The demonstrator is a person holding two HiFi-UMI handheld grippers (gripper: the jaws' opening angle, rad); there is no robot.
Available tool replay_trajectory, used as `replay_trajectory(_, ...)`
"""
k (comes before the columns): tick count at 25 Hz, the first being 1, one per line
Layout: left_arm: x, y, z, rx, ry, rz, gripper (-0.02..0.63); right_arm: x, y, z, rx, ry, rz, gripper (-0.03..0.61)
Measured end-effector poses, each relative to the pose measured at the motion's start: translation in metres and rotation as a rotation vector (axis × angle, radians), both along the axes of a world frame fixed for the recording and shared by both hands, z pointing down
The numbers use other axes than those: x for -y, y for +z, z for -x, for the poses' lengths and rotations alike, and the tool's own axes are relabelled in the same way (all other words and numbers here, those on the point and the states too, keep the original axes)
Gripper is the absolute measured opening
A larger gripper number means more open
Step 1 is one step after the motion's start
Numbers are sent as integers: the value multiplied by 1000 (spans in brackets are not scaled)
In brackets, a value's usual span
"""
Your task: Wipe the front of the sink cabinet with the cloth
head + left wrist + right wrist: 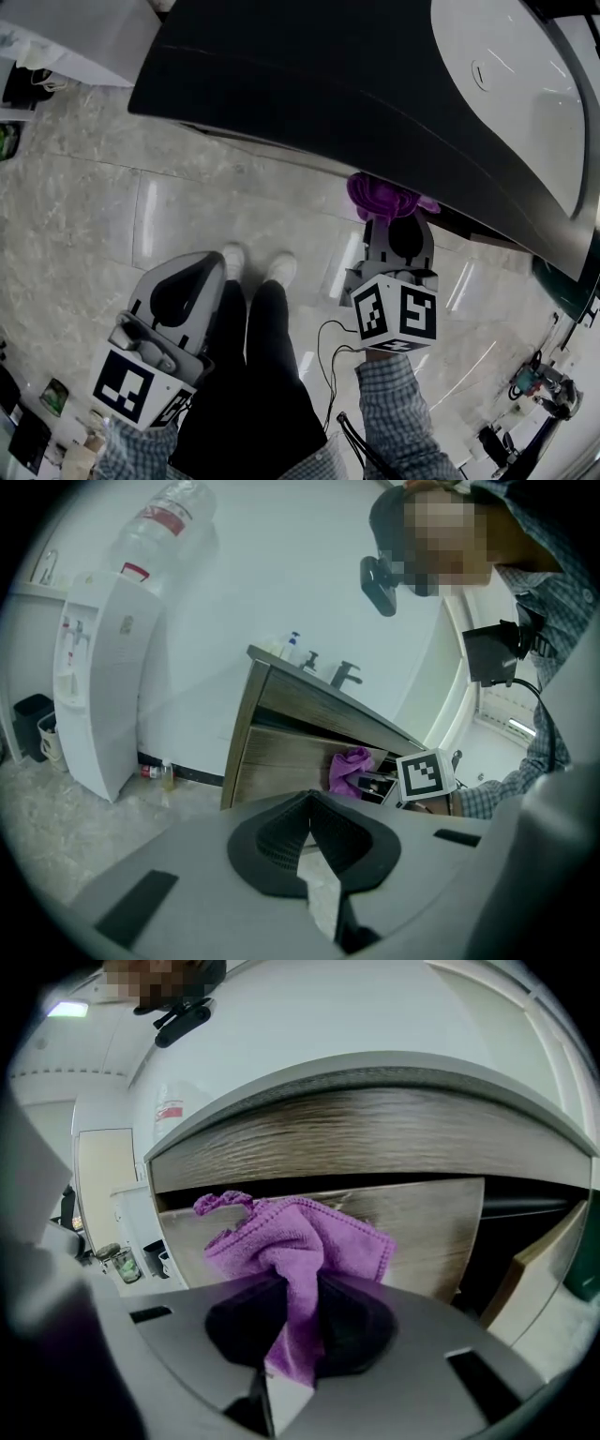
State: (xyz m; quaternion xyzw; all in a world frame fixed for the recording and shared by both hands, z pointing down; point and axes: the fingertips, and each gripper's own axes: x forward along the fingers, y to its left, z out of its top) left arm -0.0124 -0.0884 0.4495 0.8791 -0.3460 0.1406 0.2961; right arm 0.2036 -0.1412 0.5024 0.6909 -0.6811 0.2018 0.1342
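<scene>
- The purple cloth (309, 1241) is bunching out of the right gripper (291, 1335), whose jaws are pinching it, right up against the cabinet's lower drawer front (431, 1232).
- I'd say wiping is just getting going; next, it needs steady sideways strokes with firm pressure.
- The left gripper (314, 855) is hanging low, jaws pressed together on nothing.
- The drawers are hiding their contents; the sink basin (506, 84) is showing nothing inside.

Grey left tool (190, 274), right tool (386, 223); black-white marker cubes (398, 314); plaid sleeves (405, 412); black trousers (253, 375).
</scene>
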Motion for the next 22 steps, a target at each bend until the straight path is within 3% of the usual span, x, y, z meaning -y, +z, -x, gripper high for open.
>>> replay_trajectory(16, -5, 11, -46, 6, 55, 16, 11, -25, 16, -93, -45, 168, 32, 74)
replay_trajectory(22, -5, 12, -47, 2, 57, 18, 11, -27, 25, -101, -71, 192, 47, 74)
